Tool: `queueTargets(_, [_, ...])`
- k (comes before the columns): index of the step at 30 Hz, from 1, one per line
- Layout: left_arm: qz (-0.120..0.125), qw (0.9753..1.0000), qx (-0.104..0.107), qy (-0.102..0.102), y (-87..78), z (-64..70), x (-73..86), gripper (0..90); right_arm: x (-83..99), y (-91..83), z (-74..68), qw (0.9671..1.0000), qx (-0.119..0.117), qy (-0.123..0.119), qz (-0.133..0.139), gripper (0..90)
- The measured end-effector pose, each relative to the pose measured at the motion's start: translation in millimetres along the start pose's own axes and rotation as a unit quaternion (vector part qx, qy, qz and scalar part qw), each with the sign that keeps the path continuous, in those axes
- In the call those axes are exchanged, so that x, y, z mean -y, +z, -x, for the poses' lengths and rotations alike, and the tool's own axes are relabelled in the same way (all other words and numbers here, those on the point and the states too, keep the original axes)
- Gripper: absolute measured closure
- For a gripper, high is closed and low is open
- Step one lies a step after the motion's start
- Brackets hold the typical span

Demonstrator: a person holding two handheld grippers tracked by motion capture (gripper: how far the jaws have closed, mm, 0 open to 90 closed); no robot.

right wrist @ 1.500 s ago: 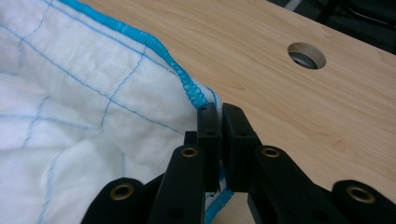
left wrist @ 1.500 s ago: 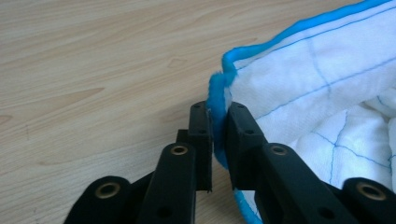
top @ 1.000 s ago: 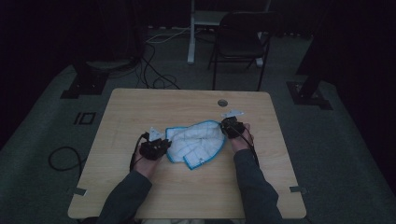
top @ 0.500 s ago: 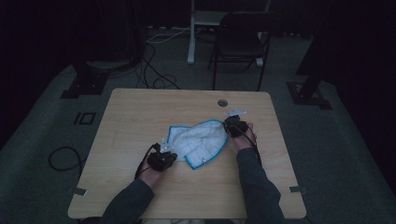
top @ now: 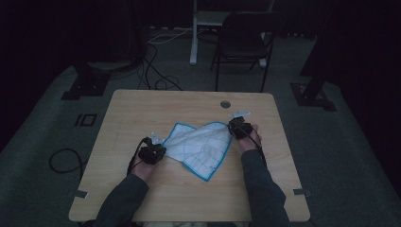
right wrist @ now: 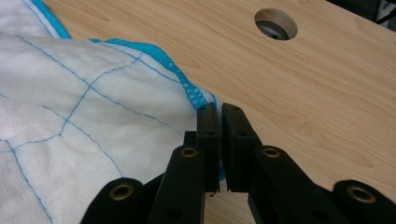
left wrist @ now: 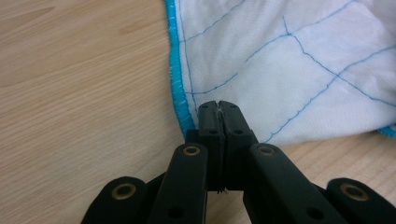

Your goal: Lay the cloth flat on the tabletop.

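Observation:
A white cloth with a bright blue hem and thin blue grid stitching lies partly folded on the middle of the wooden table. My left gripper is at the cloth's left edge. In the left gripper view its jaws are shut on the cloth just inside the hem. My right gripper is at the cloth's far right corner. There its jaws pinch the hemmed corner of the cloth. Both held edges stay low over the tabletop.
A round cable hole sits in the table just beyond the right gripper. Behind the table stand a dark chair and a white post. Cables and stand bases lie on the grey floor.
The left gripper has shifted slightly toward the table's near left with the cloth's edge. The cloth now lies flatter and more spread out. The right gripper has hardly moved.

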State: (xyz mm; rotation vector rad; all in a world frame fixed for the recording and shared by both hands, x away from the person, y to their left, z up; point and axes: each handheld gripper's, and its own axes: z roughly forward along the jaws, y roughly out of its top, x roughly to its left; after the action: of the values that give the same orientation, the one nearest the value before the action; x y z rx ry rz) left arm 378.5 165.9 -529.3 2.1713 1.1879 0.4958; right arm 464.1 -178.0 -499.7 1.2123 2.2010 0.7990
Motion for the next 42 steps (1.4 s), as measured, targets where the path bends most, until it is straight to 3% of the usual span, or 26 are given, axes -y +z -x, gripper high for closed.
queueTargets(2, [0.002,1.0,-0.002,0.001,0.1,1.6,0.4,89.1,0.3,-0.6,-0.9,1.0,-0.003,0.002,0.0,84.9])
queueTargets(6, [0.004,1.0,-0.001,-0.001,-0.3,1.5,0.8,88.5,0.4,-9.0,-3.8,0.9999,-0.003,0.001,0.01,71.7])
queueTargets(10, [0.009,1.0,0.001,-0.004,-1.4,2.1,0.4,87.6,3.0,-23.6,-7.8,0.9995,-0.011,0.009,0.027,66.8])
queueTargets(13, [0.019,0.9998,0.004,-0.003,-5.0,4.0,-0.6,86.9,9.5,-34.8,-17.3,0.999,-0.026,-0.002,0.037,66.6])
queueTargets(20, [0.038,0.9992,0.014,0.007,-14.5,12.2,-6.0,85.6,27.4,-53.8,-50.6,0.994,-0.091,-0.025,0.055,70.3])
queueTargets(27, [0.042,0.9988,0.02,0.012,-19.4,18.0,-4.1,84.5,41.4,-68.4,-96.1,0.987,-0.13,-0.063,0.069,68.4])
queueTargets(35, [0.03,0.9992,0.024,0.011,-18.8,13.7,8.8,77.9,65.6,-68.0,-139.8,0.9799,-0.162,-0.106,0.046,62.6])
queueTargets(42, [0.026,0.9989,0.034,0.017,-13.2,13.0,14.3,65.9,79.8,-58.2,-151.5,0.9779,-0.171,-0.12,0.018,59.9])
